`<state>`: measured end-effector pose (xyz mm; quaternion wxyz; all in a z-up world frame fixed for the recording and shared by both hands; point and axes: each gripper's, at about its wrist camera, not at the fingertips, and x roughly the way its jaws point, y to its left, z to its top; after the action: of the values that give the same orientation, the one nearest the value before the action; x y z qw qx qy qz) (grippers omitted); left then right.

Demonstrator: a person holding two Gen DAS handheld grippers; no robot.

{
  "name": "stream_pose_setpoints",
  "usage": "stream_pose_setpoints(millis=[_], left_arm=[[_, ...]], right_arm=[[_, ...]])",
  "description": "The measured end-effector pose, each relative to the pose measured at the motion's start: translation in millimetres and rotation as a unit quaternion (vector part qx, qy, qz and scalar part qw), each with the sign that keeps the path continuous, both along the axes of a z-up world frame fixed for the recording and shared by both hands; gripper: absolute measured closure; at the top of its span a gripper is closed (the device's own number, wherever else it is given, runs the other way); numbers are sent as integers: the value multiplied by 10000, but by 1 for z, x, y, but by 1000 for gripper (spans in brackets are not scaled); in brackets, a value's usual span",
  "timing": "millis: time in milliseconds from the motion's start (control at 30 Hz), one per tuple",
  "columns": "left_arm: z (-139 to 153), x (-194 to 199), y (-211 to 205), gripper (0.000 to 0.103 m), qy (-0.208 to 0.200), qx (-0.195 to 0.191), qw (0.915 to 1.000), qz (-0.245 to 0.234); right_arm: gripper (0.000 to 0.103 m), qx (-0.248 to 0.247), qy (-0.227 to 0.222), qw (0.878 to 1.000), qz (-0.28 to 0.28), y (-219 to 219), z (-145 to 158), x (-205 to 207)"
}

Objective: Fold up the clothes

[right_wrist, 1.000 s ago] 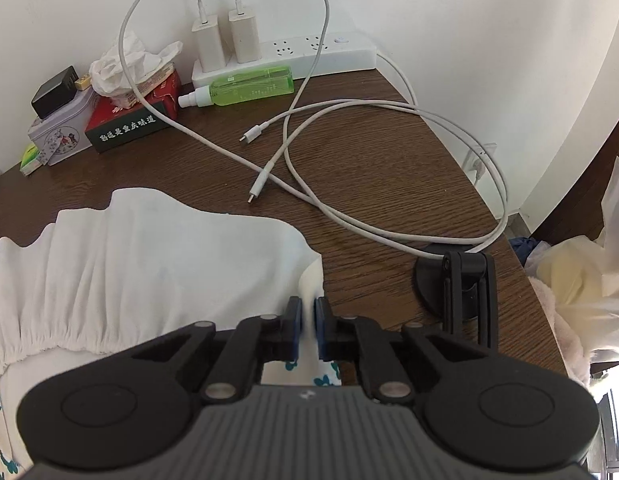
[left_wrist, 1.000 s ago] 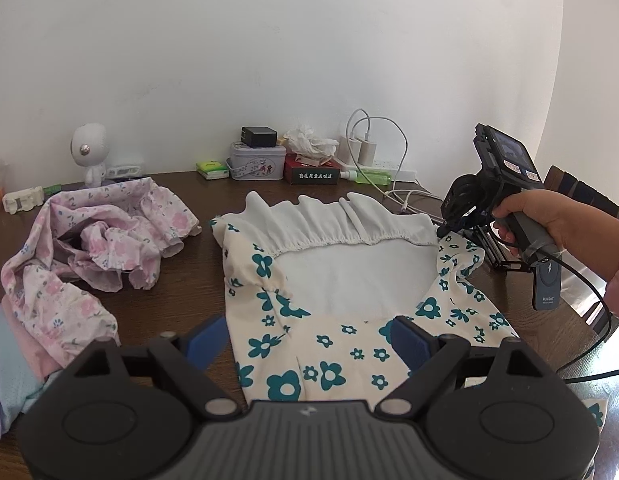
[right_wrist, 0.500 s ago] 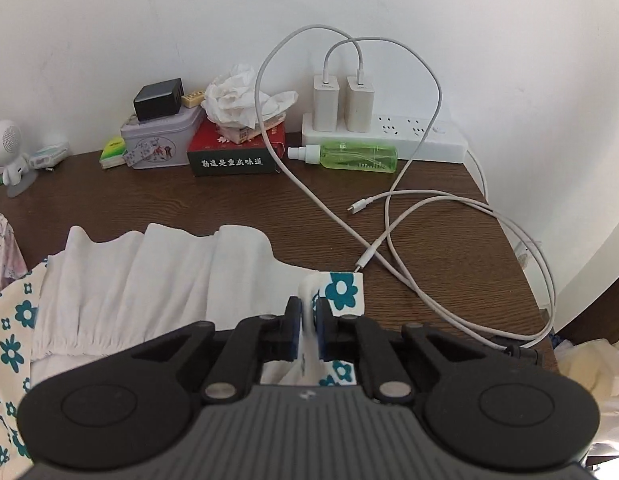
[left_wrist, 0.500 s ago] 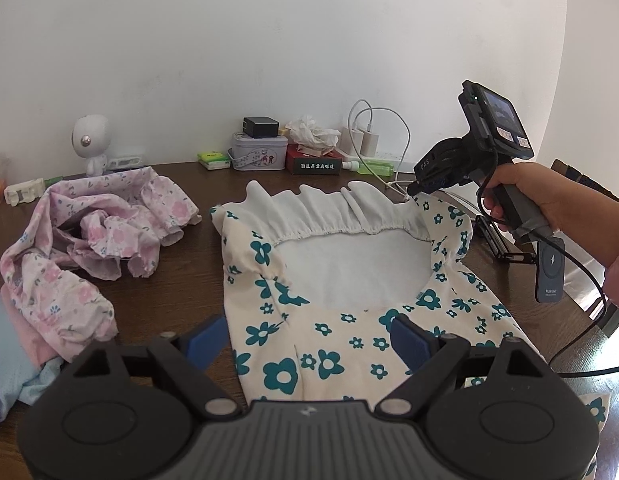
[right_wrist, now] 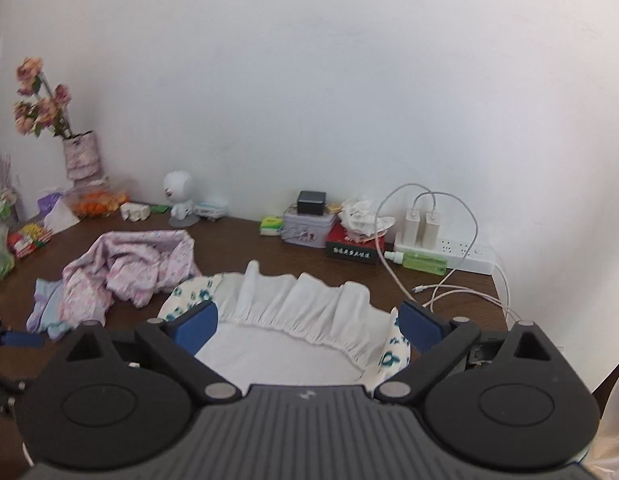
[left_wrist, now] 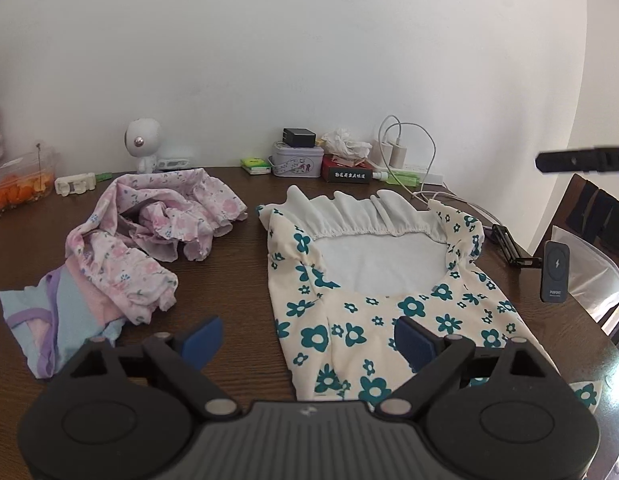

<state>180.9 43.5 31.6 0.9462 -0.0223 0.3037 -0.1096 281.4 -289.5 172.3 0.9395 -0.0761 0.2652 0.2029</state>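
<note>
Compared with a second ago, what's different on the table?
The right gripper had pinched the flowered garment's far right corner, lifted it inward and let go: its jaws have just been opening, with nothing between them now, and it has pulled up and back. That corner now lies folded over. The left gripper stays open, holding nothing. The pink clothes pile and the clutter by the wall lie as before.

wall (left_wrist: 309, 60): plain white, evenly lit | table (left_wrist: 237, 280): dark brown wood, its far edge against the wall | chair (left_wrist: 589, 208): dark, at the table's right end | vase of flowers (right_wrist: 79, 152): far left, by the wall
</note>
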Motion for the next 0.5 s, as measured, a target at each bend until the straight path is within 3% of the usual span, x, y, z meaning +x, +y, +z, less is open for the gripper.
stream_pose_setpoints(millis=[233,433,500], left_arm=[[-9,-56,-17,6,-28,141,9986,-512],[-23,-98,-33,6,-71,332,9942,-1023],[-30,-105,-39,6,-27,374,9926,-1152]], right_arm=[[1,-567,264,9957,678,18,-75,-132],[2,-326,297,9949,908,21,-115,-190],[14,-336,403,9933,1030,25,-126,-196]])
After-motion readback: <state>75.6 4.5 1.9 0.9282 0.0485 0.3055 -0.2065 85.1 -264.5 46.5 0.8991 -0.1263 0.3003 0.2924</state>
